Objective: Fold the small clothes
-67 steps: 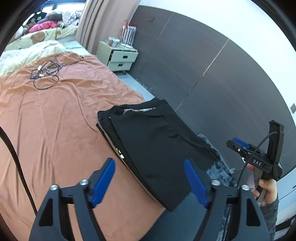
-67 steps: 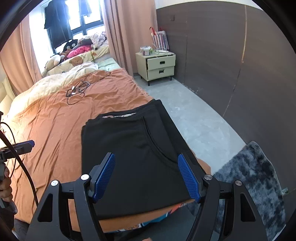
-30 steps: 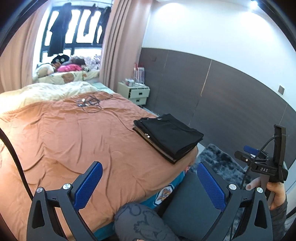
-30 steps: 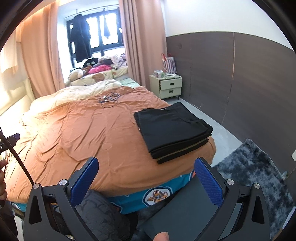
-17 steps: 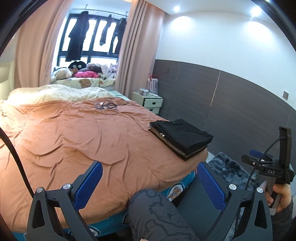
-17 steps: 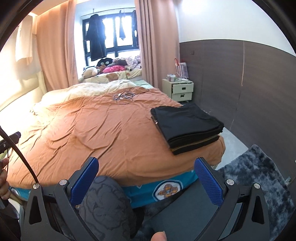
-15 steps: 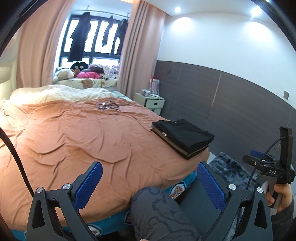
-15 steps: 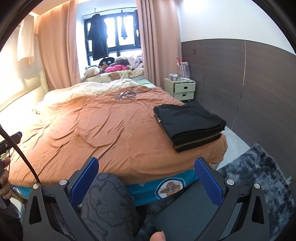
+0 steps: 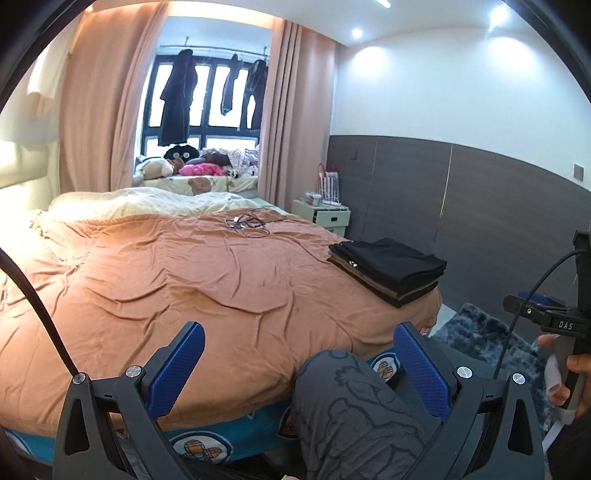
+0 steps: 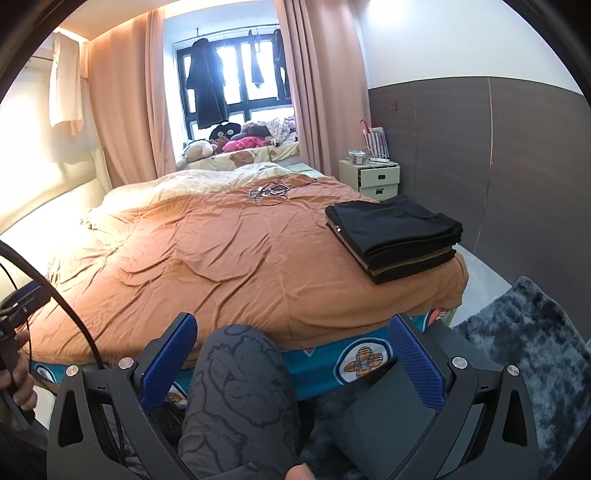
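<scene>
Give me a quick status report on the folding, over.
Left gripper open, empty. Right gripper open, empty. Folded black clothes stacked at the bed's right corner. Nothing in the way; cables lie far up the bed.

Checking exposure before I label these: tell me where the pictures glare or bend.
Left wrist view: window blown out behind hanging clothes, ceiling spots flare, wall panels bow. Right wrist view: headboard washed out by warm light; folded stack stays sharp.
</scene>
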`<state>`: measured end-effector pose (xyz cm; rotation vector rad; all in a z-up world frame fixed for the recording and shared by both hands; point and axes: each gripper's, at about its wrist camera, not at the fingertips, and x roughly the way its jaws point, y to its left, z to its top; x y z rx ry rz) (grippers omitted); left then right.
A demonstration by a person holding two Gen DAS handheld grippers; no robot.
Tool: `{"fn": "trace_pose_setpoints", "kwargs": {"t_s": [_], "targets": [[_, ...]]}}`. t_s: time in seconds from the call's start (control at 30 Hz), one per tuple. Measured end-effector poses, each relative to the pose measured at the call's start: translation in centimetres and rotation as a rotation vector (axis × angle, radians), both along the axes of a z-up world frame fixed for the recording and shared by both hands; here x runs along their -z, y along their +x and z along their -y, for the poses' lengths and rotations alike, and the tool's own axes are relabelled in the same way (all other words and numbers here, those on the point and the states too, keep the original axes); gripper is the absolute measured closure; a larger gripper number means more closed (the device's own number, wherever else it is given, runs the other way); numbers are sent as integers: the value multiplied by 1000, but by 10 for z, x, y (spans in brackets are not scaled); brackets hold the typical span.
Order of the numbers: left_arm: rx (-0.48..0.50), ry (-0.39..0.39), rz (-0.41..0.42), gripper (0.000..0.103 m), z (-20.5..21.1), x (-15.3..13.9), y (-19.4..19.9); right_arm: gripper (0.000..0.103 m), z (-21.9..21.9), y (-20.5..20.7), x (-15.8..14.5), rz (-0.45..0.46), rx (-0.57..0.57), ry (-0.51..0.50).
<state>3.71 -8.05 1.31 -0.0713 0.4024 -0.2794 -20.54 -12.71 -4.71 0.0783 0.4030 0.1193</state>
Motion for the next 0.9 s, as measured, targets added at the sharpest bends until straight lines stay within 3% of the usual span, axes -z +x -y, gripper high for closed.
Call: {"fn": "trace_pose_setpoints", "kwargs": {"t_s": [0.3,0.9], "targets": [[-10,-4,23,0,-6,4,-11,0,-14,-16,13,62,9,0],[-22,-11,31,0,-8,4,-20,0,-28,-9,19,36,36,-39]]}}
